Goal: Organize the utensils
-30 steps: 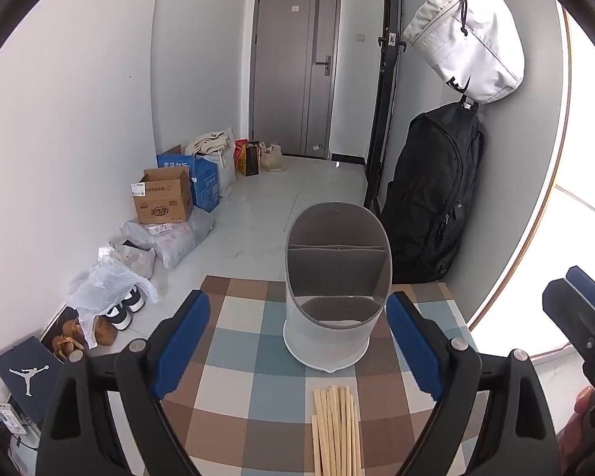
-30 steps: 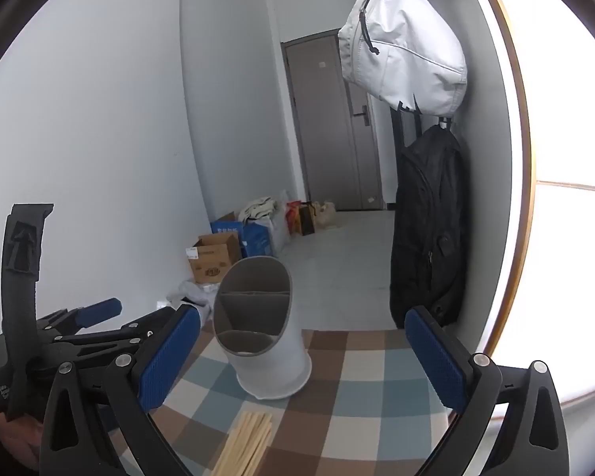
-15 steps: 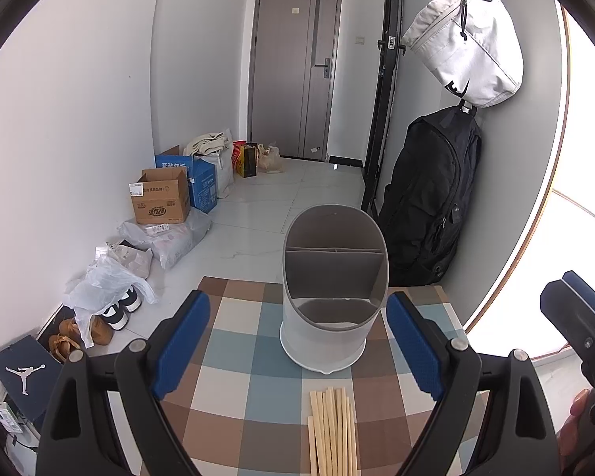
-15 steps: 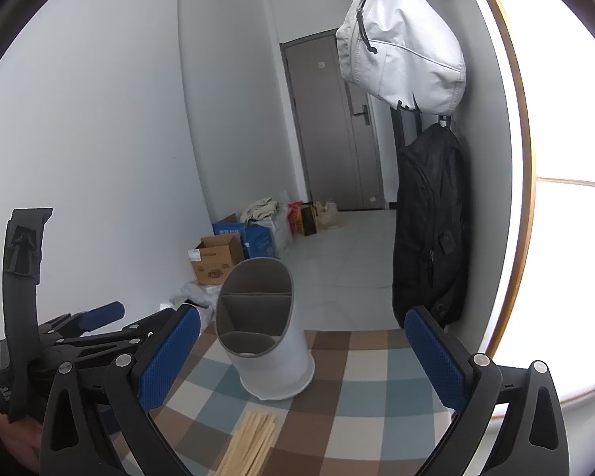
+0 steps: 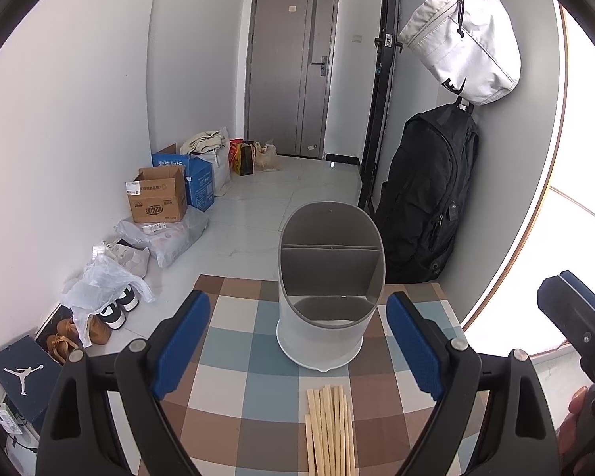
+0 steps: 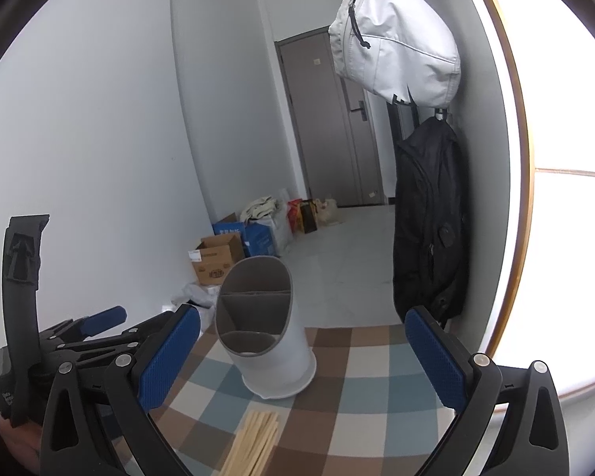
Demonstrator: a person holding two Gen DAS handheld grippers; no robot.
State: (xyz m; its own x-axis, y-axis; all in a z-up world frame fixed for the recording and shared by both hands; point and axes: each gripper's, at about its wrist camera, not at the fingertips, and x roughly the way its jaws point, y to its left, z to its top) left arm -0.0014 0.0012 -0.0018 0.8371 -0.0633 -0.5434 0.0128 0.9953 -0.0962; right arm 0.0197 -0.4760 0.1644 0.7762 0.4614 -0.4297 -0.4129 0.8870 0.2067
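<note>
A white utensil holder (image 5: pixel 325 309) (image 6: pixel 269 337) with grey inner dividers stands upright on the checked tablecloth (image 5: pixel 238 380) (image 6: pixel 369 396); its compartments look empty. A bundle of wooden chopsticks (image 5: pixel 329 432) (image 6: pixel 254 440) lies flat on the cloth just in front of the holder. My left gripper (image 5: pixel 297 341) hovers open above the chopsticks, its blue pads straddling the holder in view. My right gripper (image 6: pixel 301 353) is open too, above the cloth to the right of the chopsticks. Neither holds anything. The left gripper also appears in the right wrist view (image 6: pixel 99 329).
The small table ends just behind the holder. Beyond it lie floor clutter: cardboard boxes (image 5: pixel 158 194), bags and shoes (image 5: pixel 111 313) along the left wall. A black backpack (image 5: pixel 428 202) and a white bag (image 5: pixel 464 39) hang on the right wall. A grey door (image 5: pixel 293 67) stands at the far end.
Both grippers have drifted slightly back and up, so the holder and chopsticks sit a little further from the cameras. Both stay open and empty.
</note>
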